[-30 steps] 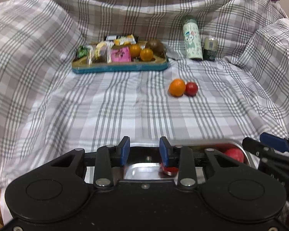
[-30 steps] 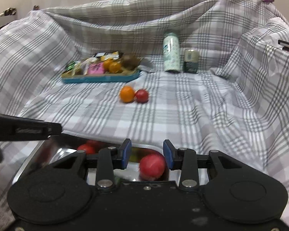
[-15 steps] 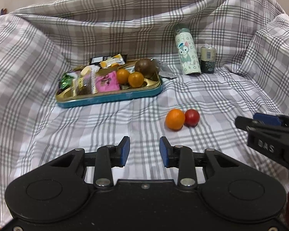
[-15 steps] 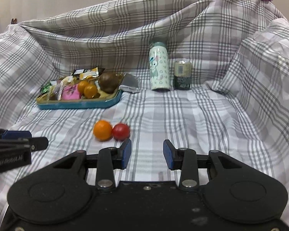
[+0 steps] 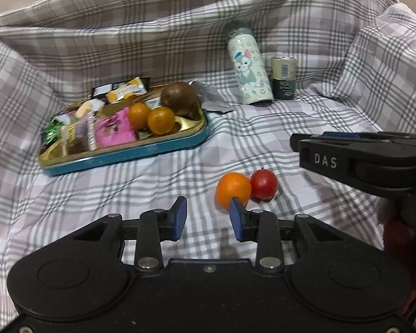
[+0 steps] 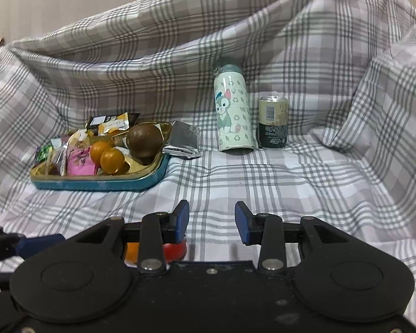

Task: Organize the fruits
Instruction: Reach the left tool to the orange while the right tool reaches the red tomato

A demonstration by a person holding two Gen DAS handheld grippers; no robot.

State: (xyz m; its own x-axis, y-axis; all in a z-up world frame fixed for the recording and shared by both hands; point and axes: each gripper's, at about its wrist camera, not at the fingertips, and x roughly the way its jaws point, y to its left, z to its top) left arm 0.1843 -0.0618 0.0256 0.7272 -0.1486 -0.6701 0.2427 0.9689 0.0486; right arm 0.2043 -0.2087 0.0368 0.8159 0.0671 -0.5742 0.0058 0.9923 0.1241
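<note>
An orange fruit [image 5: 233,188] and a red fruit [image 5: 264,183] lie touching on the plaid cloth. My left gripper [image 5: 208,217] is open and empty; its right fingertip sits just in front of the orange fruit. My right gripper [image 6: 211,222] is open and empty, above and just right of the two fruits, which peek out under its left finger as orange fruit [image 6: 131,251] and red fruit [image 6: 174,249]. It shows at the right of the left wrist view [image 5: 346,152]. Two small oranges [image 5: 152,118] and a brown round fruit [image 5: 180,97] lie in a teal tray [image 5: 124,156].
The tray [image 6: 102,184] also holds several snack packets [image 5: 113,129]. A silver packet [image 6: 181,141] lies beside it. A cartoon-printed bottle [image 6: 233,111] and a can [image 6: 273,122] stand at the back. Raised cloth folds surround the flat area on all sides.
Both grippers moved forward, away from a metal tray with red fruits near the front, toward the orange and red fruits. The metal tray has left both views.
</note>
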